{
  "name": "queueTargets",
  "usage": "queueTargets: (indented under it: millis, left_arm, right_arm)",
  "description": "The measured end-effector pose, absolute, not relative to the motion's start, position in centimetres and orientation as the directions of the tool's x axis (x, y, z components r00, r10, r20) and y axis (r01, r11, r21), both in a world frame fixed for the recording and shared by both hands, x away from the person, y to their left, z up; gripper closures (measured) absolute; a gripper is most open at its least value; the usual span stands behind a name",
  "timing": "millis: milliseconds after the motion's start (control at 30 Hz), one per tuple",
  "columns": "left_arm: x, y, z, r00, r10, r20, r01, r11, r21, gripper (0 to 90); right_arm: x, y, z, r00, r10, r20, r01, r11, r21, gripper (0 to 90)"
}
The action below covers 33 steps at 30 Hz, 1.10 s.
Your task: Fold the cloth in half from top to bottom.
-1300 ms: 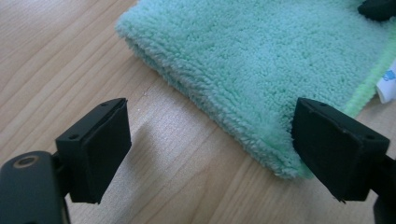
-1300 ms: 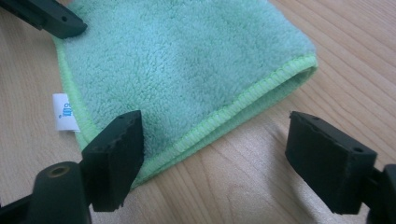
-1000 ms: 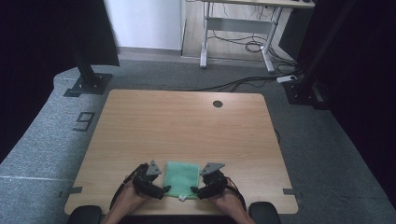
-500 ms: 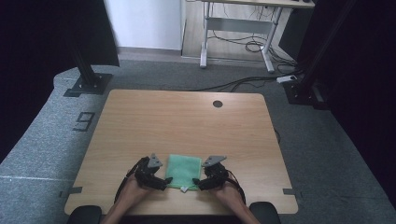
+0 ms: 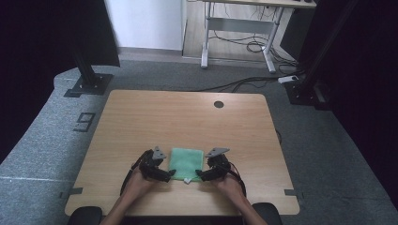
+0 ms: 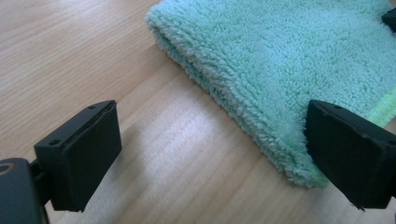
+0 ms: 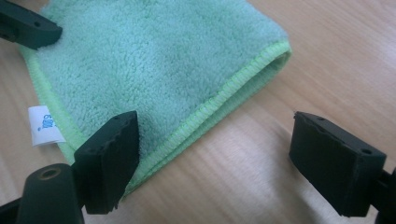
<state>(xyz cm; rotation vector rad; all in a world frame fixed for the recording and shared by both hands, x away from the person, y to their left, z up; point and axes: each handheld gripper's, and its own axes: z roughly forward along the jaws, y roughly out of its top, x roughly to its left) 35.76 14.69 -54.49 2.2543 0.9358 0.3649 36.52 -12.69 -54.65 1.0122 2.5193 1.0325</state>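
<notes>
A folded mint-green towel (image 5: 186,161) lies flat on the wooden table (image 5: 187,117) near its front edge, with a small white label (image 5: 187,180) at its near side. My left gripper (image 5: 170,176) is at the towel's near left corner and stands open. In the left gripper view (image 6: 215,163) one jaw hangs over the towel (image 6: 289,60) and the other over bare wood. My right gripper (image 5: 201,175) is at the near right corner, also open. Its jaws (image 7: 219,158) have just been opening and straddle the hemmed edge of the towel (image 7: 154,60) without pressing it.
A round cable hole (image 5: 218,104) sits near the table's far edge. The far half of the table is bare wood. Behind the table are a black stand base (image 5: 87,86) on the left, a white desk frame (image 5: 237,42) and floor cables (image 5: 253,83).
Both hands with their grippers have slid a little away from the table's front edge, and the towel between them lies slightly farther up the table.
</notes>
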Motion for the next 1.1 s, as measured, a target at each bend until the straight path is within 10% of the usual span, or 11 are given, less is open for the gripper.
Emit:
queueTargets:
  millis: [1100]
  left_arm:
    - [40.8, 14.3, -54.8, 0.640, 0.768, 0.028, 0.536, -0.472, 0.700, 4.3]
  right_arm:
    - [42.1, -12.7, -54.6, -0.679, 0.734, 0.018, 0.537, 0.479, 0.695, 16.5]
